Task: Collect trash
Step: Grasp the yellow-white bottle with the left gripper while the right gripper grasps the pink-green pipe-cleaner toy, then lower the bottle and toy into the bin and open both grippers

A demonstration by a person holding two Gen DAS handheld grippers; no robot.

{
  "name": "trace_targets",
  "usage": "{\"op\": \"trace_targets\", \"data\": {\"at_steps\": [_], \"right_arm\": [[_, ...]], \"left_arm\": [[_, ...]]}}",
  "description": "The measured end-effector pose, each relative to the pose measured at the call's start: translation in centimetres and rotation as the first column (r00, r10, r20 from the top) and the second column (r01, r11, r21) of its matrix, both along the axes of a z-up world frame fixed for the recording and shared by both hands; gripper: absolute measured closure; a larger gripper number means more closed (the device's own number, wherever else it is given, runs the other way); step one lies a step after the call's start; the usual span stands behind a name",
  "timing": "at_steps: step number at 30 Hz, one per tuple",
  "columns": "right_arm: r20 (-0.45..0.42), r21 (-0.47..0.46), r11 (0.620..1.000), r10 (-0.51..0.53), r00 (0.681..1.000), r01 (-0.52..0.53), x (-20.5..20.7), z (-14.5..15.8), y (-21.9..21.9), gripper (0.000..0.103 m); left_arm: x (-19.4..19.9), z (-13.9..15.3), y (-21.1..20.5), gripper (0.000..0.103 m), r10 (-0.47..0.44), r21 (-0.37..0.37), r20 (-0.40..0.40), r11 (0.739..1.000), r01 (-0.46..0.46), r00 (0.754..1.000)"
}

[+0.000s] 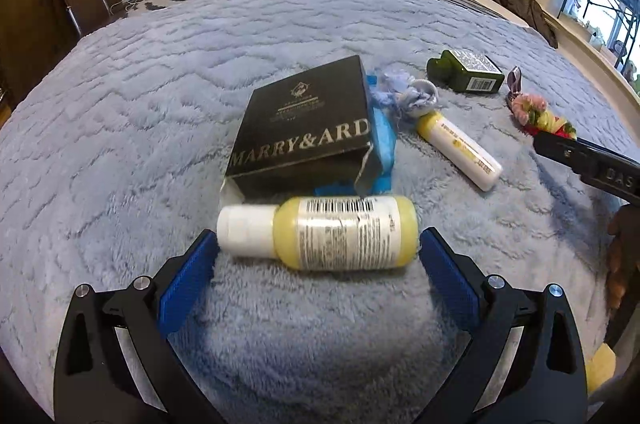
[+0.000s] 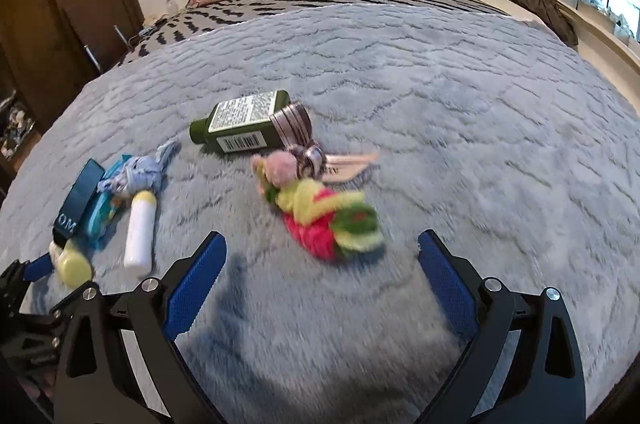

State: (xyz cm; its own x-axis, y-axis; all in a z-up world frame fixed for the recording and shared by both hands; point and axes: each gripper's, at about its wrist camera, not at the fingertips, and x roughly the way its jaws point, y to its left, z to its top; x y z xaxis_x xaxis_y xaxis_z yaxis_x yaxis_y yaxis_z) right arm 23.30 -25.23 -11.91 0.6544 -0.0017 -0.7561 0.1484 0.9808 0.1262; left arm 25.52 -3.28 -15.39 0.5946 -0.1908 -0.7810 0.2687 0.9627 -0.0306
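My left gripper (image 1: 318,240), jaws wide, brackets the yellow plastic bottle with white cap (image 1: 320,238) lying on the fluffy grey-blue blanket (image 1: 120,104) (nothing gripped yet); next I close. My right gripper (image 2: 322,244) hovers wide near the crumpled pink-and-green fabric wad (image 2: 320,216).

The blanket (image 1: 120,152) was a thick, fuzzy pale-blue plush with a carved zigzag pile, matt all over. On it the black box (image 1: 304,132) looked like smooth card with shiny silver lettering, one corner torn. Just in front of the box the yellow bottle (image 1: 320,236) was translucent plastic with a glossy paper label and a smooth white cap. Right of the box, the white tube (image 1: 460,150) was sleek plastic and the green bottle (image 1: 464,72) dark glossy plastic. The soft toy (image 2: 320,216) beside the green bottle was fluffy cloth. The left gripper (image 1: 318,244) had ribbed blue pads (image 1: 188,284) on matt black plastic with bright metal screws.
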Motion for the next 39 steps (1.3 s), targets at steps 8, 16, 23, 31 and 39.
{"op": "trace_targets", "data": {"at_steps": [8, 16, 23, 31, 39], "right_arm": [[0.007, -0.042, 0.999, -0.003, 1.000, 0.003, 0.3, -0.1, 0.4, 0.061], [0.025, -0.054, 0.998, 0.024, 0.999, -0.023, -2.9, -0.1, 0.8, 0.064], [0.055, -0.011, 0.999, 0.039, 0.998, -0.039, -7.7, 0.4, 1.0, 0.064], [0.077, 0.032, 0.996, 0.084, 0.993, -0.087, -14.2, 0.9, 2.3, 0.064], [0.084, 0.053, 0.988, 0.137, 0.987, -0.142, -20.4, 1.5, 4.0, 0.064]], "left_arm": [[0.4, 0.2, 0.1, 0.020, -0.001, -0.002, 0.008, 1.000, 0.001, 1.000], [-1.2, 0.4, 0.2, 0.024, -0.010, 0.019, 0.032, 1.000, 0.009, 0.999], [-4.9, 0.5, 0.3, 0.024, -0.029, 0.034, 0.055, 0.999, 0.027, 0.998], [-11.6, 1.2, 0.1, 0.024, -0.080, 0.013, 0.085, 0.997, 0.079, 0.993], [-18.7, 1.4, -0.7, 0.024, -0.141, -0.029, 0.091, 0.989, 0.144, 0.986]]}}
